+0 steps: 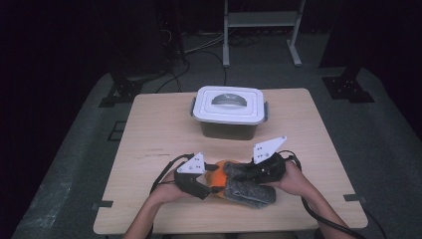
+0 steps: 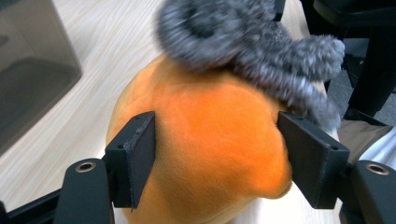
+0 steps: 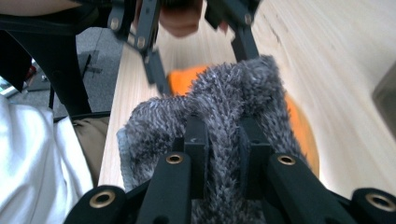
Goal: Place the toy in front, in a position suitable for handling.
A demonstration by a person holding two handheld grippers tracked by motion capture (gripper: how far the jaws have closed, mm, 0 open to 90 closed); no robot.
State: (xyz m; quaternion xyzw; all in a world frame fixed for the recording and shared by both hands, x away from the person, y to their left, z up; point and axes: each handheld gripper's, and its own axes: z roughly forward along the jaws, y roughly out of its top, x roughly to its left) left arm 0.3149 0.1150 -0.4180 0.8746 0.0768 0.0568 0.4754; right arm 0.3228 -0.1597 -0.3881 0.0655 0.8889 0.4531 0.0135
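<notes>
Cloth [image 3: 219,107], grey and fuzzy, lay draped over the orange plush [image 2: 210,140] near the table's [image 1: 149,129] front edge, pinched tight in the right gripper [image 3: 223,140], while the left gripper [image 2: 215,154] straddled the plush, jaws half-wide and best squeezed firmly before pulling.

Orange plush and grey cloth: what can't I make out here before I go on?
- Orange plush: its underside and far half are hidden by the grey cloth in the left gripper view; what it depicts is unclear.
- Whether the left gripper pads press the plush: contact is hidden behind the jaws.
- Box contents: covered by its lid in the high view.
- Cloth's lower edge: cut off in the right gripper view, behind the right gripper.
</notes>
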